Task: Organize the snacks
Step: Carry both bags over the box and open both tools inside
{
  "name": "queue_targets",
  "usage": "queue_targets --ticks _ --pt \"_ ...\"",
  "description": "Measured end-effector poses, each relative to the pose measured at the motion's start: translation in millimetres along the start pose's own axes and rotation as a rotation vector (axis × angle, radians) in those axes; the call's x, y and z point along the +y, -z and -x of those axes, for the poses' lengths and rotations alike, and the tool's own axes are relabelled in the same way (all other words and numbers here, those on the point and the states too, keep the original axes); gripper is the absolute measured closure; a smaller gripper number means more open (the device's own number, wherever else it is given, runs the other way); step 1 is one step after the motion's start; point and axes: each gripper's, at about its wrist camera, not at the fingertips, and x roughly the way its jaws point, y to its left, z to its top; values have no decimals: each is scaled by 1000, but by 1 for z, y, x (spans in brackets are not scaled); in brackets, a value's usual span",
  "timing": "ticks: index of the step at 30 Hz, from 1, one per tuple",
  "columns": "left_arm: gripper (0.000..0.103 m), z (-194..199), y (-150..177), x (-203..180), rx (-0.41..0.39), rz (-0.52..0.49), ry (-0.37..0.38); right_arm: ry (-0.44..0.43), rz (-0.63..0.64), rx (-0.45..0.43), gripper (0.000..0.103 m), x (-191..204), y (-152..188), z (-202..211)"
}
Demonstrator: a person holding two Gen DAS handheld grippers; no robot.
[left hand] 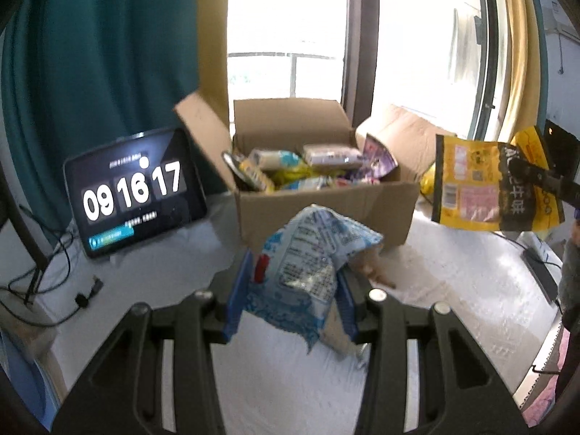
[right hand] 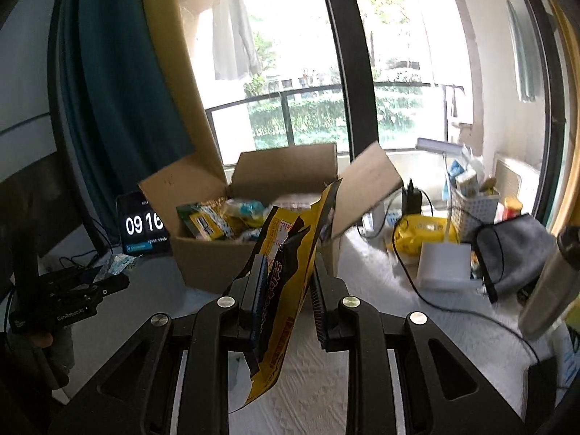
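Snacks (left hand: 308, 166) in box (left hand: 326, 206); tablet (left hand: 134, 188) left.

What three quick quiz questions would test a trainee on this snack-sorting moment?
1. True or false: the cardboard box is empty.
2. Which gripper holds the blue-and-white packet? A) left gripper B) right gripper
3. What colour is the bag in the right gripper?

Key: 1. False, snacks fill it. 2. A. 3. Yellow and black.

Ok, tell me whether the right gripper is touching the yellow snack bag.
Touching. The right wrist view shows the right gripper clamped on the yellow snack bag, with both fingers pressing its sides.
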Motion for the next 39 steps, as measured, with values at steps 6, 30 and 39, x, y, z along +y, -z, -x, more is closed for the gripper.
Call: queue_targets --ticks 6,30,39 --pt "59 -9 -27 -5 -36 -18 -8 -12 -1 -44 78 -3 -20 -7" --pt "59 -138 -100 -12 -23 -118 -46 -53 51 -91 78 -6 -83 -114" --pt "58 -188 -99 -7 5 -78 -33 -97 -17 -39 78 -26 -65 -182"
